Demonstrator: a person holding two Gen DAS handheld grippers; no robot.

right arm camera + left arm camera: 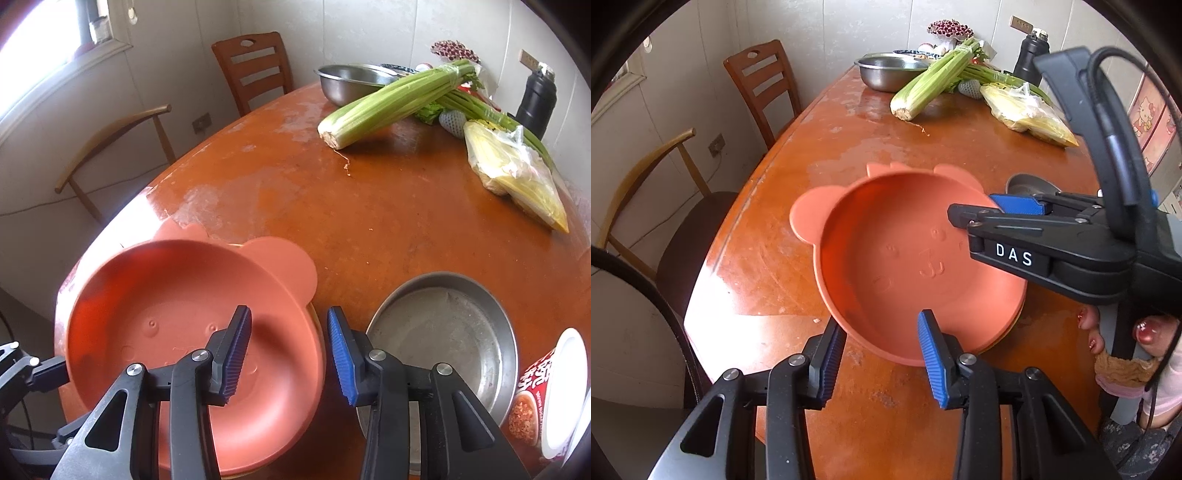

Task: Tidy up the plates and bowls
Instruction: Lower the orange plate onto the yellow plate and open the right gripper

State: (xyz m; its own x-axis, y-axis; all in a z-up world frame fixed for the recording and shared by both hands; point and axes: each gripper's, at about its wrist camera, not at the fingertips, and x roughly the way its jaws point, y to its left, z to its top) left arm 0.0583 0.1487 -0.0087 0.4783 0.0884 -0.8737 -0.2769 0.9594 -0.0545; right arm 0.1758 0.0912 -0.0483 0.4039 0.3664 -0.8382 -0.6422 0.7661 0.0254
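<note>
An orange bear-eared bowl (905, 258) (166, 314) sits on the wooden table, stacked on a second one whose ears (886, 170) show behind. A thin yellow edge (997, 341) peeks out underneath. My left gripper (881, 321) straddles the bowl's near rim, one pad outside and one inside; the jaws stand apart and do not press. My right gripper (289, 312) (975, 208) straddles the opposite rim the same way, open. A shallow steel plate (443, 332) (1030, 182) lies just right of the stack.
Celery (388, 103), a steel mixing bowl (347, 83), a plastic bag of yellow food (517, 177) and a black flask (535, 99) fill the far end. An instant-noodle cup (535, 398) stands at right. Two chairs (761, 85) line the table's left edge.
</note>
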